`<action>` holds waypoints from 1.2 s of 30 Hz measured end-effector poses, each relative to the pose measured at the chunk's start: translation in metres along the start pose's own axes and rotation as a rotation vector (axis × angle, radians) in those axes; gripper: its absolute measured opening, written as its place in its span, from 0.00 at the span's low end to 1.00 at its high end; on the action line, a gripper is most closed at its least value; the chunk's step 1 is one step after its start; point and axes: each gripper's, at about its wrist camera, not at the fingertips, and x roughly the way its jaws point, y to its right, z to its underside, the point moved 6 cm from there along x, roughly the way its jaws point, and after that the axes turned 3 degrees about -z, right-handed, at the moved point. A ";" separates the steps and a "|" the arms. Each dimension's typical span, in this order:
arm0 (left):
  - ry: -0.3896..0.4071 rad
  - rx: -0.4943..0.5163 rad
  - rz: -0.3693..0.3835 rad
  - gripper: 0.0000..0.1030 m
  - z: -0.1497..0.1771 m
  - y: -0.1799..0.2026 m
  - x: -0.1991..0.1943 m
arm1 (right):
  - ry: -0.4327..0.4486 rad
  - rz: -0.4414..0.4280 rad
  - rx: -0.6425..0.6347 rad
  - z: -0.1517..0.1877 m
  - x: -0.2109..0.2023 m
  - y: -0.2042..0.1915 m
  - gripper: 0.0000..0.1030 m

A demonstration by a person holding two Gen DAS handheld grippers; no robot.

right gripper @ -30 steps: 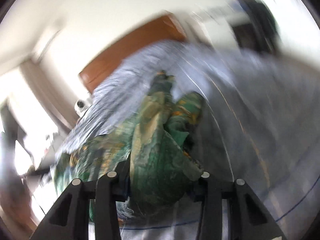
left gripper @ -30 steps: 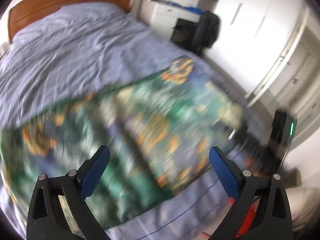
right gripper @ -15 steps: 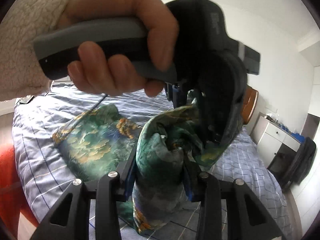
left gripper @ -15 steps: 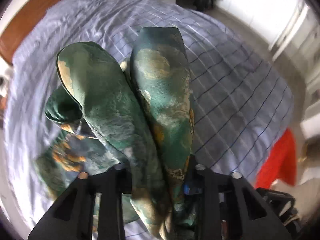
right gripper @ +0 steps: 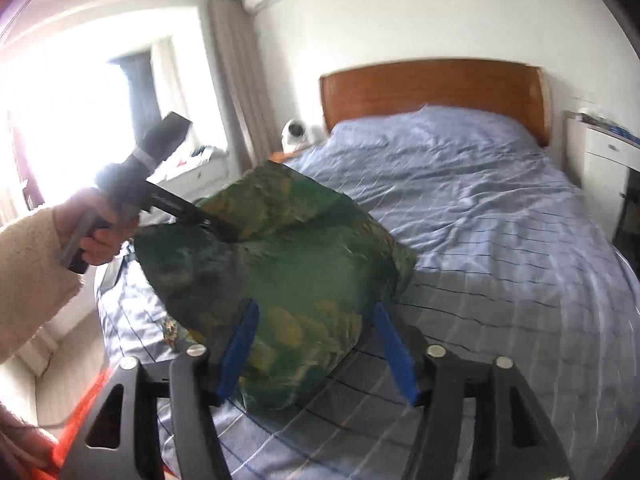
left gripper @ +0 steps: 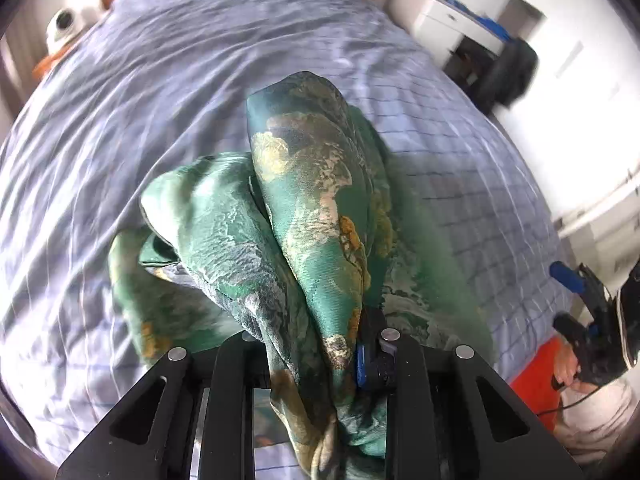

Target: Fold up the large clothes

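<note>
A large green garment with gold and orange print [left gripper: 304, 216] hangs bunched over the blue checked bed [left gripper: 168, 92]. My left gripper [left gripper: 316, 364] is shut on a gathered fold of it and holds it up; folds drape down onto the sheet. In the right wrist view the garment [right gripper: 280, 264] billows above the bed [right gripper: 500, 220], with the left gripper [right gripper: 216, 226] pinching its upper left part. My right gripper [right gripper: 316, 344] is open, its blue pads either side of the cloth's lower edge without clamping it. The right gripper also shows at the far right of the left wrist view [left gripper: 580, 300].
A wooden headboard [right gripper: 432, 84] stands at the far end. A white round device [right gripper: 294, 132] sits on a bedside stand. White drawers [right gripper: 604, 156] and a dark chair [left gripper: 508, 76] stand to the right. Orange cloth [left gripper: 536, 372] lies by the bed's near edge. A bright window [right gripper: 60, 120] is left.
My right gripper has let go of the garment and opened, drawing back from the left gripper. My left gripper, open one second ago, stays shut on the cloth and has moved away from the right.
</note>
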 end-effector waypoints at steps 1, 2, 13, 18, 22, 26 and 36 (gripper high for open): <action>0.002 -0.022 0.004 0.22 0.005 -0.013 0.003 | -0.024 -0.026 -0.007 -0.002 0.015 -0.004 0.47; 0.005 -0.038 0.009 0.22 0.010 -0.022 0.006 | -0.063 -0.055 -0.013 -0.004 0.038 -0.012 0.46; -0.026 -0.205 0.016 0.29 0.064 -0.111 0.056 | -0.412 -0.095 -0.107 0.056 0.177 -0.063 0.43; 0.002 -0.349 0.142 0.35 0.079 -0.135 0.082 | -0.440 -0.069 -0.082 0.059 0.187 -0.064 0.42; 0.012 -0.333 0.148 0.35 0.079 -0.133 0.082 | -0.483 -0.087 -0.057 0.031 0.189 -0.068 0.43; 0.023 -0.351 0.176 0.36 0.084 -0.138 0.085 | -0.389 -0.073 0.001 -0.040 0.210 -0.062 0.43; 0.045 -0.370 0.167 0.36 0.101 -0.148 0.081 | -0.557 -0.039 0.106 -0.042 0.366 -0.049 0.46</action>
